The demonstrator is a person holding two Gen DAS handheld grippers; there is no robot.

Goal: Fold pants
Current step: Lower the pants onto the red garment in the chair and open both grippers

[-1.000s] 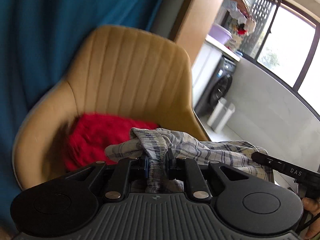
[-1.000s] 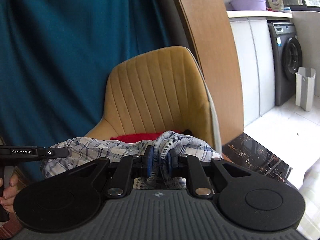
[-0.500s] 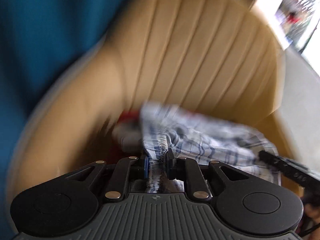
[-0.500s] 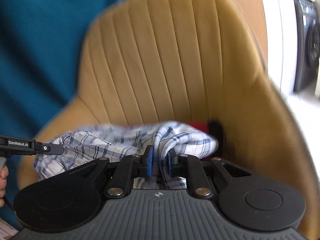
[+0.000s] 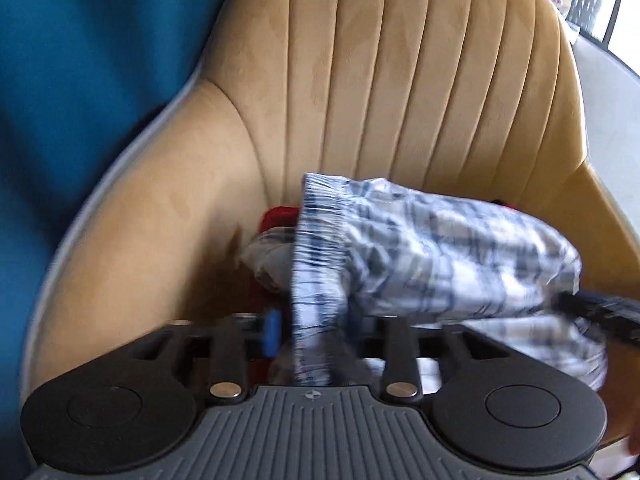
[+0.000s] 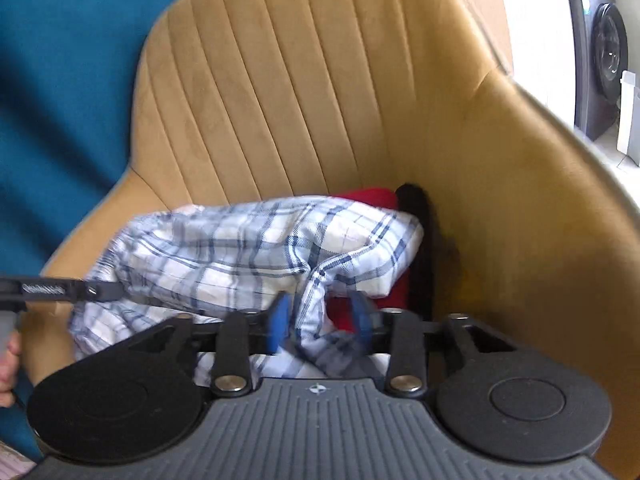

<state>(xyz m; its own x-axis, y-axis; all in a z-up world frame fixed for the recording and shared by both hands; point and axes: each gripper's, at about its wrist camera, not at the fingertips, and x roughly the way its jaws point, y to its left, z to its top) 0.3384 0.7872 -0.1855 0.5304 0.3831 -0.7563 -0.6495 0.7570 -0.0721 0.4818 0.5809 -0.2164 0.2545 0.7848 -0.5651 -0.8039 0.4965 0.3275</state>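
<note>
The blue-and-white plaid pants lie bunched on the seat of a mustard chair, on top of a red garment. My left gripper hovers low over the seat with its jaws opening. A fold of the waistband hangs between them, clear of the left blue pad. My right gripper is opening too. A twist of plaid cloth sits between its blue pads, with a gap to the right pad. Each view shows the other gripper's finger at its edge.
A teal curtain hangs behind the chair on the left. The chair's curved arms close in the seat on both sides. A black item lies beside the red garment. A washing machine and a white bin stand far right.
Both grippers came down and forward into the chair with the pants. Their jaws, shut on the cloth before, have parted, and the pants now rest on the red garment.
</note>
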